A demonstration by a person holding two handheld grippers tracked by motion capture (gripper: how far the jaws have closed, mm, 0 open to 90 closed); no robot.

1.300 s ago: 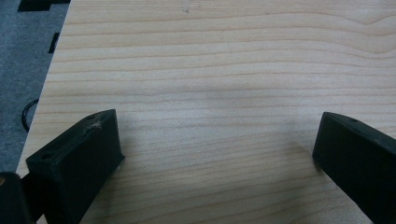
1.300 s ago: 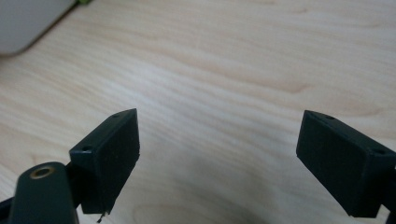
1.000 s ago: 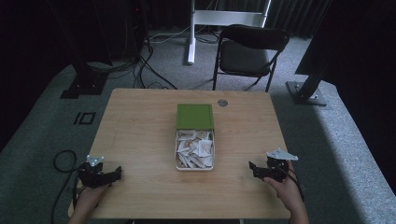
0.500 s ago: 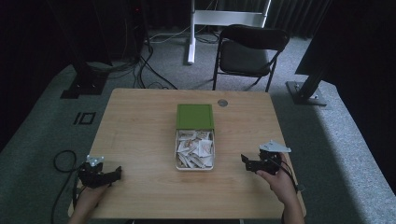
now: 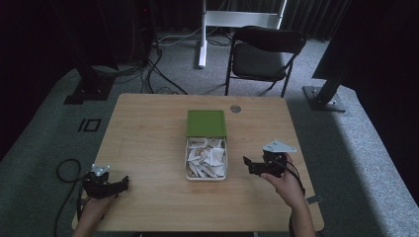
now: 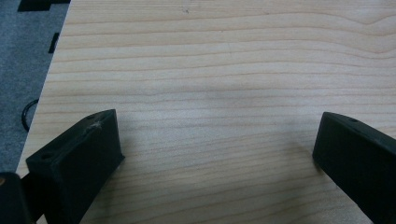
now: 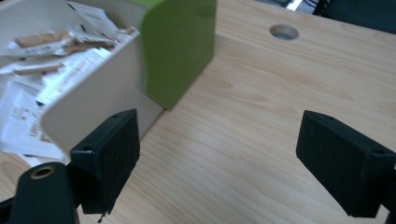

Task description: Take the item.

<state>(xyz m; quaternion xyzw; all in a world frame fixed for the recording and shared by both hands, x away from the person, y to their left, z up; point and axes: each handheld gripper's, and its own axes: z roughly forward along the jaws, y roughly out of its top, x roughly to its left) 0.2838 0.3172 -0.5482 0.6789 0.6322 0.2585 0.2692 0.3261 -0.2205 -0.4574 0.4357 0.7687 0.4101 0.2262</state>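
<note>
Down at the near left corner of the wooden table, the left gripper sits low over bare wood, jaws spread wide and gripping nothing. Over on the right, the right gripper hovers just beside the white box of paper packets, jaws released and empty too. Farther back, the box's green lid covers its far end, with a round hole in the tabletop beyond.

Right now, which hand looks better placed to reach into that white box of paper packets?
The right gripper, probably: it sits open just beside the white box, jaws pointing toward it. The left gripper rests far off at the table's near-left corner.
</note>
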